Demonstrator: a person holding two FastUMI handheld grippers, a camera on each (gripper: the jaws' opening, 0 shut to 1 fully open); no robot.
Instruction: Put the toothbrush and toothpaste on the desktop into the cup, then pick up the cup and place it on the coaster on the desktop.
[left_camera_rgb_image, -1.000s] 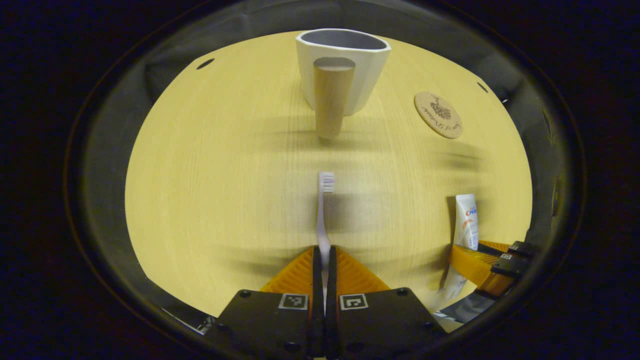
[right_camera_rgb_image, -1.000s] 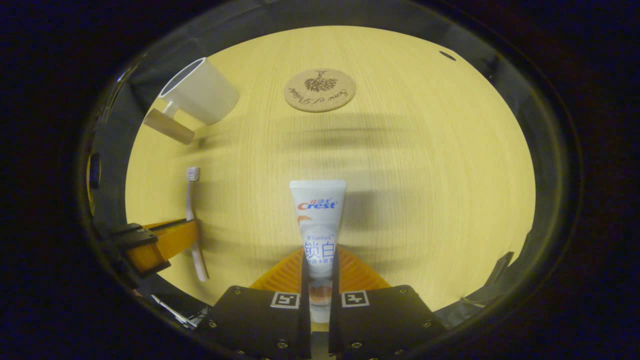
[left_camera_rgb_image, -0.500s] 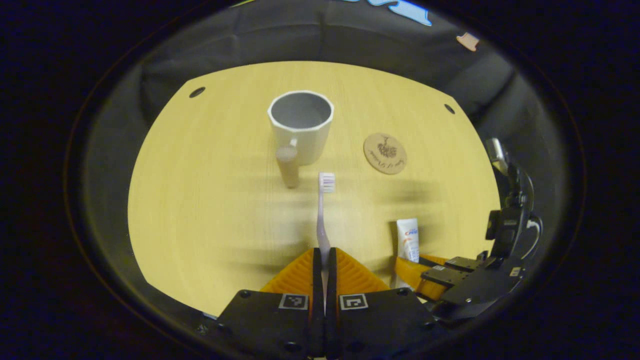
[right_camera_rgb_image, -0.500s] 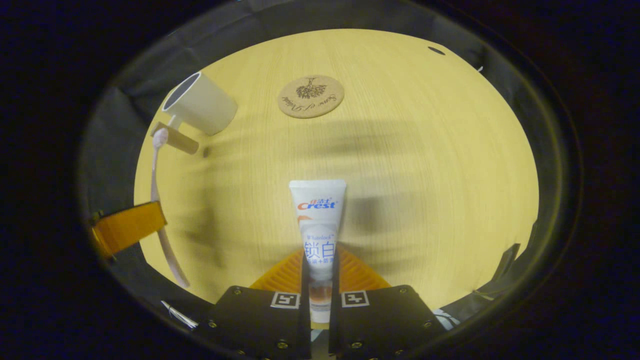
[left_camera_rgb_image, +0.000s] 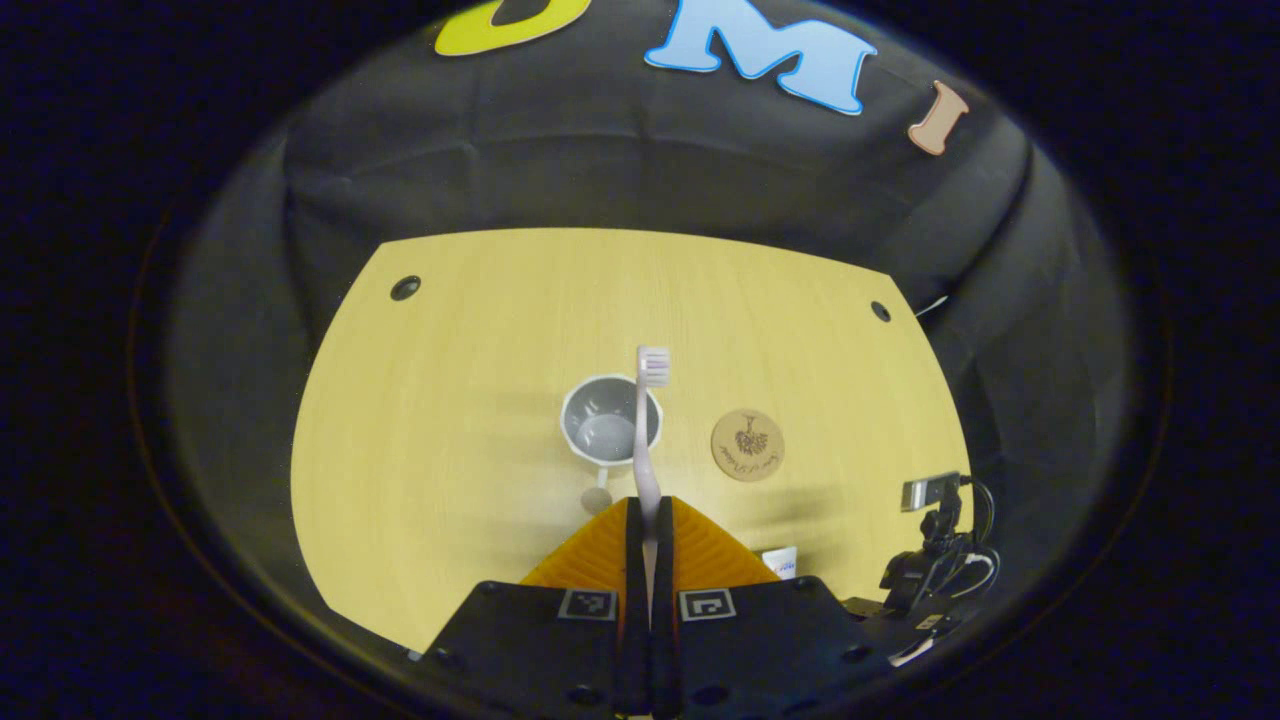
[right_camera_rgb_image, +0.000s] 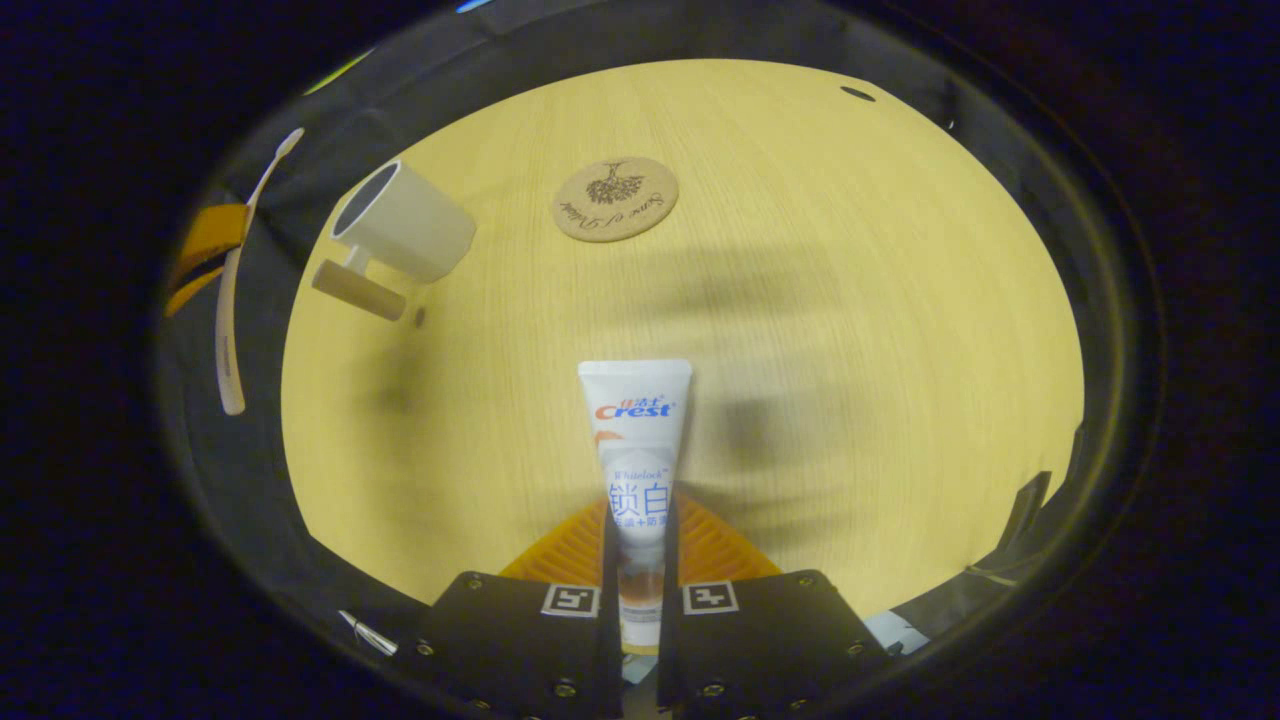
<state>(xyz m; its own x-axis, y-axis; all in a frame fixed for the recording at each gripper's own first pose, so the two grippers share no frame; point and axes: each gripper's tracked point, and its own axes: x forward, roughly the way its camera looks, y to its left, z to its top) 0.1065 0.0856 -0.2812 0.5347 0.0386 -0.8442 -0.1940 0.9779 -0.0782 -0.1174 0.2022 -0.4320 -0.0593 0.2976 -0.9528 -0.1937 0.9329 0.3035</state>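
My left gripper is shut on the toothbrush and holds it high over the table, bristle end forward. The white cup with a wooden handle stands far below, its mouth under the brush's shaft in the left gripper view. My right gripper is shut on the toothpaste tube, flat end forward, low over the table. In the right gripper view the cup stands at upper left, and the toothbrush hangs in the left gripper beyond it. The round cork coaster lies right of the cup.
The yellow wooden table has small dark holes near its far corners. Black cloth walls close it in. The right gripper's body and cable show at lower right in the left gripper view.
My left gripper has risen steeply with the toothbrush, so the cup and coaster look much smaller and lower. My right gripper has barely moved with the toothpaste.
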